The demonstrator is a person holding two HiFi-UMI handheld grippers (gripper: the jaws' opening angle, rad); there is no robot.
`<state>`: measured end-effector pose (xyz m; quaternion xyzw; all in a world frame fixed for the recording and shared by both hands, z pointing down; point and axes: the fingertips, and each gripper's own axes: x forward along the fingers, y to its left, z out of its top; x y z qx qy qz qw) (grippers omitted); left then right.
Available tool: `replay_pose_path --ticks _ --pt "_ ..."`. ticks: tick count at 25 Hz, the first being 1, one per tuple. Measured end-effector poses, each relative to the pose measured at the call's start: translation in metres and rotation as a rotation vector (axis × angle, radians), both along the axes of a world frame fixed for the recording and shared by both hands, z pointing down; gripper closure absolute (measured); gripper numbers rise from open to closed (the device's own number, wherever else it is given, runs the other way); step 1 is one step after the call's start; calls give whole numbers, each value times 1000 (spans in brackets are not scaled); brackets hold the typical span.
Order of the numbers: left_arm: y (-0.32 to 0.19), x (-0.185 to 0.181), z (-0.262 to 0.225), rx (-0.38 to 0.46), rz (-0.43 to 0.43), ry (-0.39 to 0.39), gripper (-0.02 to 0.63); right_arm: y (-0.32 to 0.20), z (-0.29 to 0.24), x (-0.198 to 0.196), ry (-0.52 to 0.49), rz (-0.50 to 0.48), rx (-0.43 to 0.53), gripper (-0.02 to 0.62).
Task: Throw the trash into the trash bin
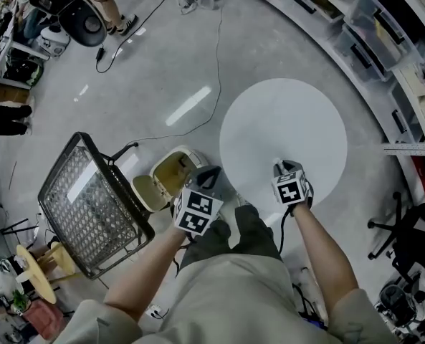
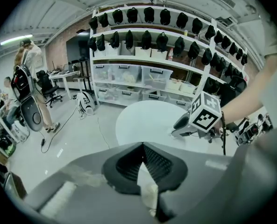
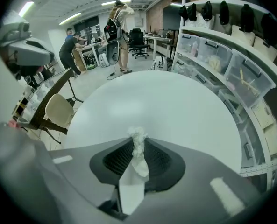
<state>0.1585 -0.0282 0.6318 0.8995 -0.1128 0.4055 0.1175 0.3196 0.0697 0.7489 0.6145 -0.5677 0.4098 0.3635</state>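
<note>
A crumpled white tissue (image 3: 138, 149) sticks up from between the pads of my right gripper (image 3: 138, 146), which is shut on it just above the round white table (image 3: 171, 104). In the head view that gripper (image 1: 279, 168) is over the table's (image 1: 284, 131) near edge. My left gripper (image 1: 208, 177) hangs between the table and the beige trash bin (image 1: 170, 176), whose lid stands open. In the left gripper view its tips (image 2: 143, 146) meet; a pale sliver shows lower in the gap, and I cannot tell whether it is a scrap. The right gripper (image 2: 181, 126) shows there too.
A black wire-mesh cart (image 1: 90, 206) lies tipped left of the bin. A cable (image 1: 205, 99) runs across the grey floor. Shelves with plastic boxes (image 1: 370, 27) curve behind the table. An office chair (image 1: 413, 235) stands at right. People (image 3: 117, 24) stand far off.
</note>
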Motion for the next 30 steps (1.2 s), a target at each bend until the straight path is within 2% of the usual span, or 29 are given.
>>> replay_pose_path --ticks 6,11,18,24,30 --pt "-18 -22 -16 22 -64 16 603 -33 -44 -8 -31 2 91 520" --pt "-47 -51 -36 64 -165 32 603 -72 -81 -27 -46 -91 148 520" --pt "-86 -131 -46 80 -356 22 603 -137 -104 -105 -91 -284 183 520" --pt "-107 -206 -36 62 -488 -14 603 -181 -95 -184 -132 -447 151 520" --pt "-109 -261 -12 13 -604 -37 603 -208 -67 -255 -160 -574 96 520"
